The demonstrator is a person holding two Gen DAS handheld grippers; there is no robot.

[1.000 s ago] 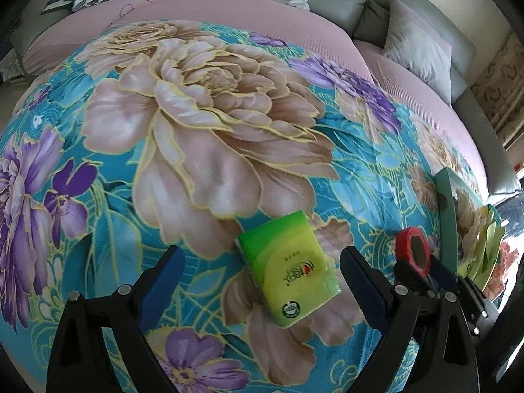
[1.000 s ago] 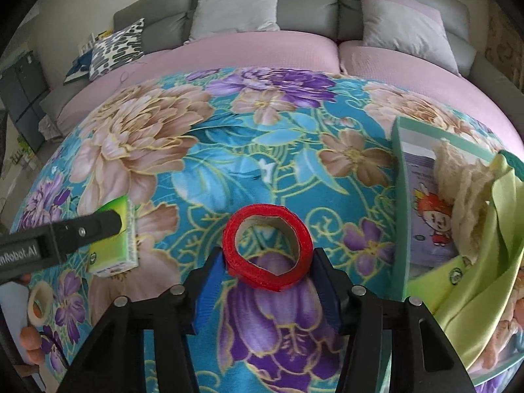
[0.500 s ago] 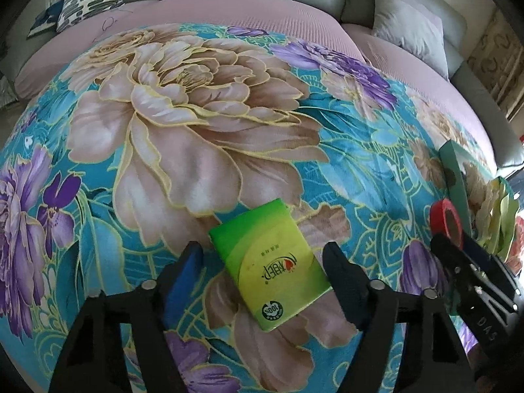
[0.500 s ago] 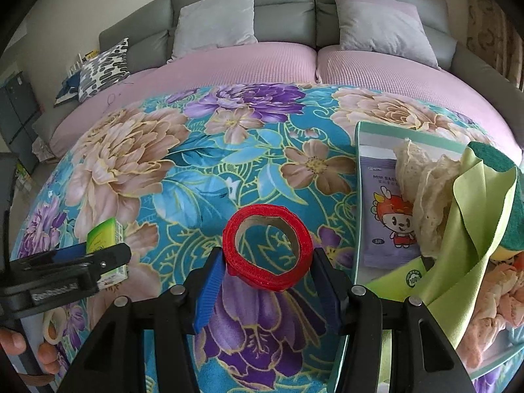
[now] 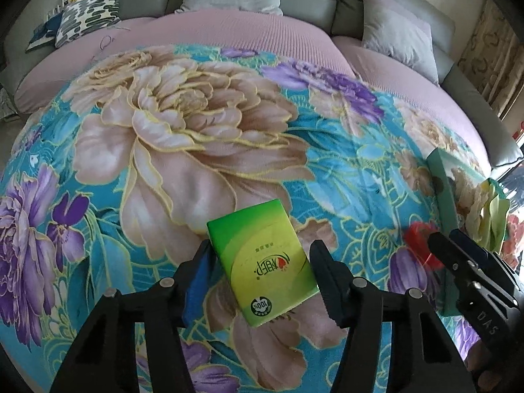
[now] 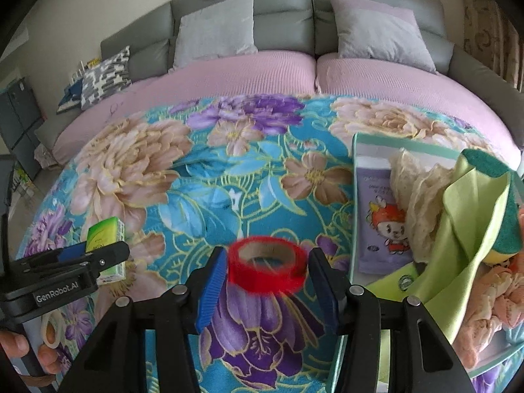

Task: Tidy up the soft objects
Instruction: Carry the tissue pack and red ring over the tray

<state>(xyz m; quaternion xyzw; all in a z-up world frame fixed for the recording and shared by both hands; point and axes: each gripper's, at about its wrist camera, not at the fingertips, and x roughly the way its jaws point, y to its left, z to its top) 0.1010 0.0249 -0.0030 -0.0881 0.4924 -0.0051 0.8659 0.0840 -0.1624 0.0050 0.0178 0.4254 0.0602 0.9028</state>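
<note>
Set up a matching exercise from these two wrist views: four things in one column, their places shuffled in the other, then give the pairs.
Things:
1. green tissue pack
2. red tape roll
3. purple cartoon-printed pouch
4. black-and-white patterned cushion

Places:
A. inside the pale green box
B. on the grey sofa, far left
C. between the right gripper fingers
D. on the floral blanket, between the left gripper fingers

Pairs: 1-D, 2-C, 3-A, 4-B

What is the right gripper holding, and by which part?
The right gripper holds the red tape roll by its outer rim, one pad on each side; its jaws have just been closing on it.
</note>
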